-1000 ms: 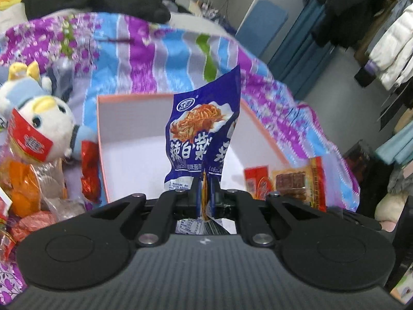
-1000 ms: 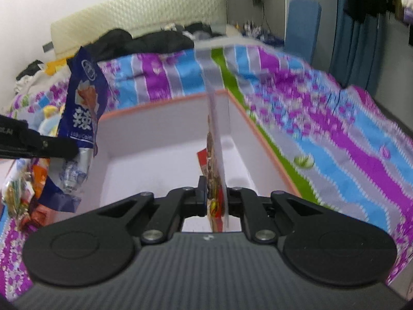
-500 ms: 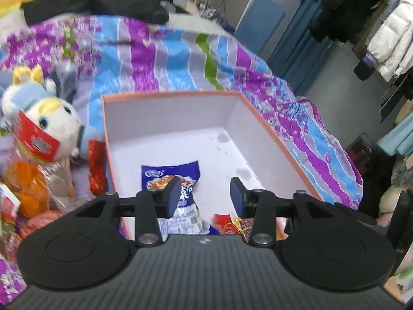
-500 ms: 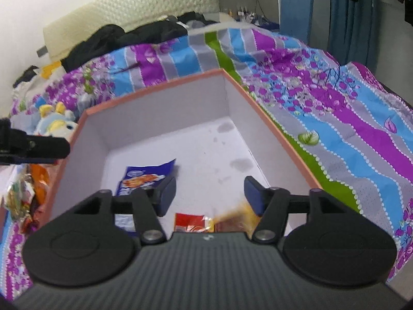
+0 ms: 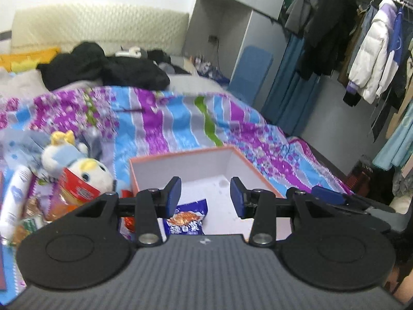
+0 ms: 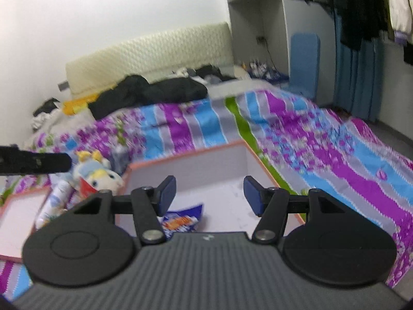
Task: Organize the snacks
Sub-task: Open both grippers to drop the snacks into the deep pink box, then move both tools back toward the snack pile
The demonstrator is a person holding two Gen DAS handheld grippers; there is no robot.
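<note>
An orange-rimmed white box (image 5: 180, 155) (image 6: 185, 156) lies on the striped bedspread. A blue snack packet (image 5: 188, 217) (image 6: 180, 218) rests flat on its floor. My left gripper (image 5: 205, 193) hangs above the box, open, with nothing between its fingers. My right gripper (image 6: 210, 193) is likewise raised over the box and open, empty. The red snack pack is hidden behind the gripper bodies. A heap of loose snacks (image 5: 38, 206) lies left of the box. Part of the left gripper (image 6: 33, 162) shows at the left edge of the right wrist view.
A plush toy (image 5: 77, 168) (image 6: 95, 173) with a red packet leans by the box's left wall. The box lid (image 6: 18, 214) lies further left. Black clothes (image 5: 103, 69) sit near the headboard. Hanging coats (image 5: 361, 38) and a blue chair (image 5: 247, 75) stand to the right.
Both grippers opened and dropped their packets into the box: the blue one from the left, the red one from the right. Both then rose and pulled back, tilting up toward the room.
</note>
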